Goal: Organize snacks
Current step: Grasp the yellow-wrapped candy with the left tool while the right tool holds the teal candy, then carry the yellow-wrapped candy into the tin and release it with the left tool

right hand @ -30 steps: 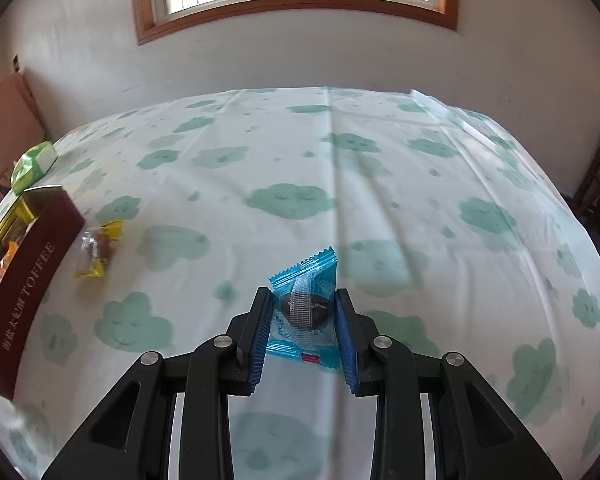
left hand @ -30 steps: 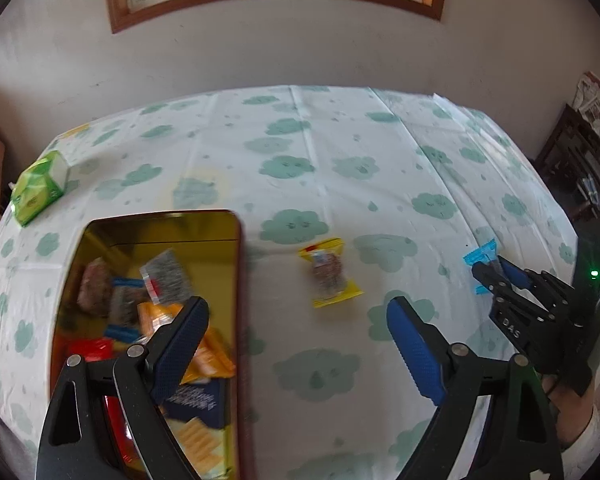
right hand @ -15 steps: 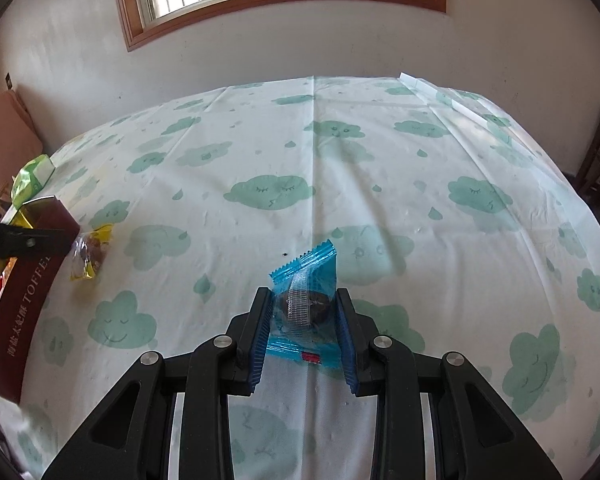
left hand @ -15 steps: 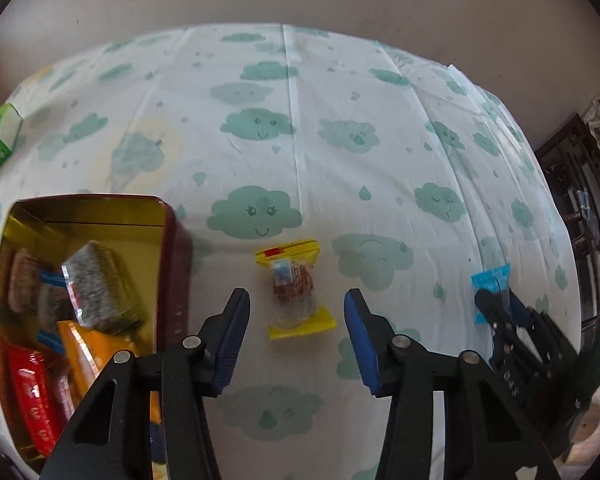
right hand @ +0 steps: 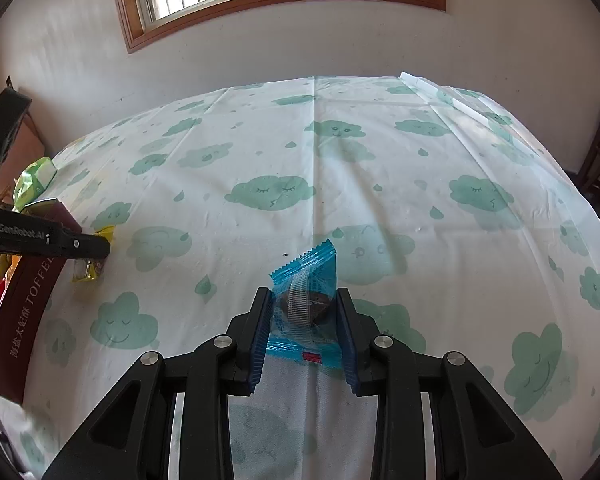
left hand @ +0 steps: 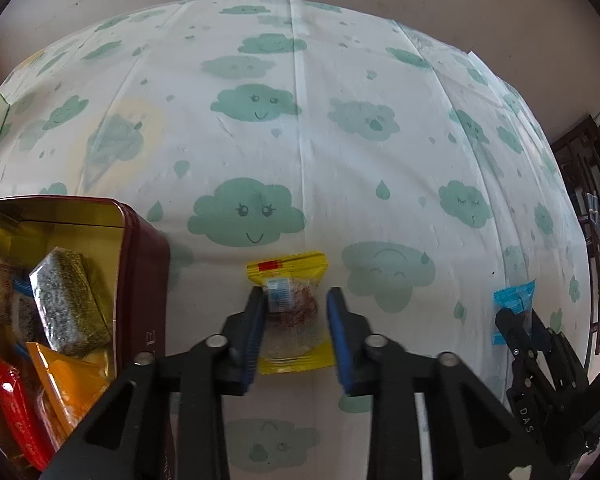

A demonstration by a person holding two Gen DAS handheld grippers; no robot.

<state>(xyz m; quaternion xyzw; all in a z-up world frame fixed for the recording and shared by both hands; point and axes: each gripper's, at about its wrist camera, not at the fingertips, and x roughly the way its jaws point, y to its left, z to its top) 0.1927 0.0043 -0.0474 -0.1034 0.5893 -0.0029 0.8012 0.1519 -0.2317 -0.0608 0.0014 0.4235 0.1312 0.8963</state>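
Observation:
A yellow snack packet lies on the cloud-print tablecloth, just right of the dark red tin. My left gripper points down over it. Its jaws are closing, with the packet between them and the blue pads against the wrapper's sides. In the right wrist view one left finger shows above the same yellow packet. My right gripper is shut on a blue snack packet, held just above the cloth. The left wrist view shows that gripper and the blue packet at the right edge.
The open tin holds several wrapped snacks in grey, orange and red. A green pack lies beyond it near the table's left edge. Dark wooden furniture stands off the right side. A wall with a window rises behind the table.
My left gripper has come down and forward over the yellow packet, and its jaws have gone from wide apart to against the wrapper. The right gripper holds the blue packet as before.

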